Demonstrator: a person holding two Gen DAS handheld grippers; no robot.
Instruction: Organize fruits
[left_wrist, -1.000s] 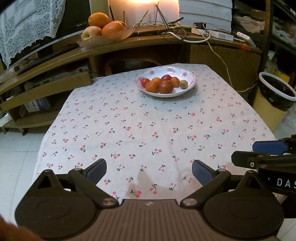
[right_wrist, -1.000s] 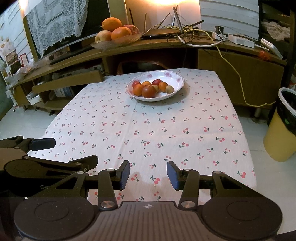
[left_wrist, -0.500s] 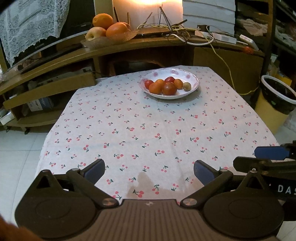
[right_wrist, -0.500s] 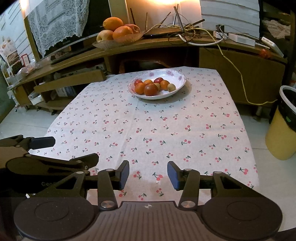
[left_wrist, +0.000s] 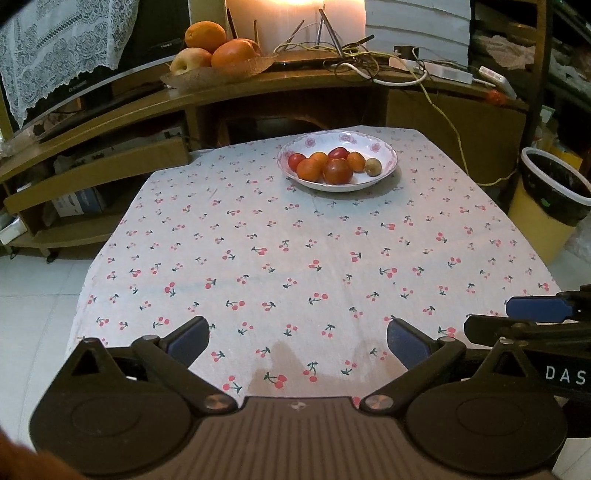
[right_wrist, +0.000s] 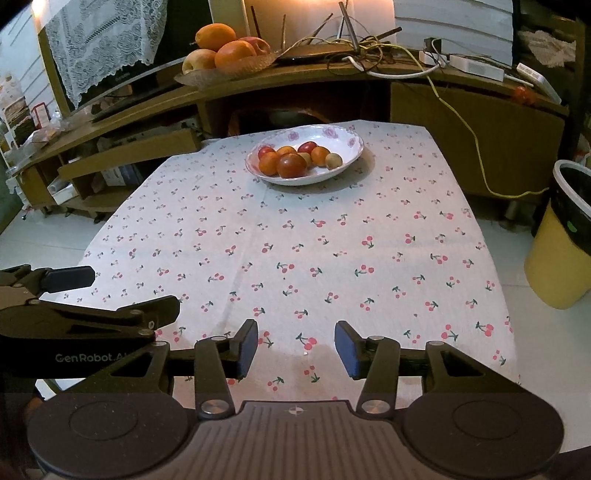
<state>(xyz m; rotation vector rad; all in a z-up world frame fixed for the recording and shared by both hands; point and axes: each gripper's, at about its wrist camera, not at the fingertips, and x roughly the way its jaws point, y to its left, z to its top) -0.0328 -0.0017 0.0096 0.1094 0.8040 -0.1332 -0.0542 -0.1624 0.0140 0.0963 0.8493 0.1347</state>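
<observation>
A white floral bowl (left_wrist: 384, 166) stands at the far end of the cherry-print tablecloth (left_wrist: 295, 251). It holds several small fruits, among them a dark red tomato (left_wrist: 337, 171) and a small brown fruit (left_wrist: 373, 166). The bowl also shows in the right wrist view (right_wrist: 351, 151). My left gripper (left_wrist: 297, 341) is open and empty above the near edge of the table. My right gripper (right_wrist: 295, 349) is open and empty beside it, and it also shows at the right of the left wrist view (left_wrist: 517, 317).
A wooden cabinet (left_wrist: 295, 85) behind the table carries a woven tray (left_wrist: 207, 75) of oranges and an apple, plus tangled cables (left_wrist: 369, 62). A yellow bin with a black liner (left_wrist: 550, 199) stands right of the table. White tiled floor lies to the left.
Both grippers have drawn back a little from the table and risen slightly, so the bowl sits lower and smaller in view. Both stay open and empty.
</observation>
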